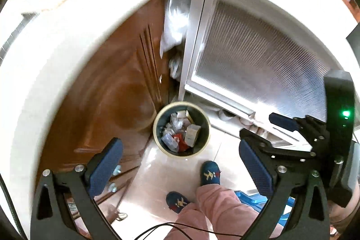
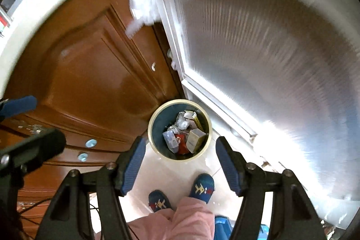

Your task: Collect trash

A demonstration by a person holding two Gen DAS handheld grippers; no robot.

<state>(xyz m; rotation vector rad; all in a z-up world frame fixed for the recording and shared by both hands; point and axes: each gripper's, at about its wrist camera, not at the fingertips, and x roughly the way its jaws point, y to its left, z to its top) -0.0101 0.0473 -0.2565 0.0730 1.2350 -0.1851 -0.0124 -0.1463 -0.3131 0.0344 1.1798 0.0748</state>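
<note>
Trash (image 1: 180, 135) fills the bin (image 1: 157, 134) on the floor below; left gripper (image 1: 180, 163) and right gripper (image 2: 178, 164) hover spread wide, both empty.

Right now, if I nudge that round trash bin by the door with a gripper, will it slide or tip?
The trash bin probably slides: it stands on glossy floor tile. It looks light, holding only cartons and wrappers, so a high push might tip it. The wooden door close behind it may limit travel.
</note>
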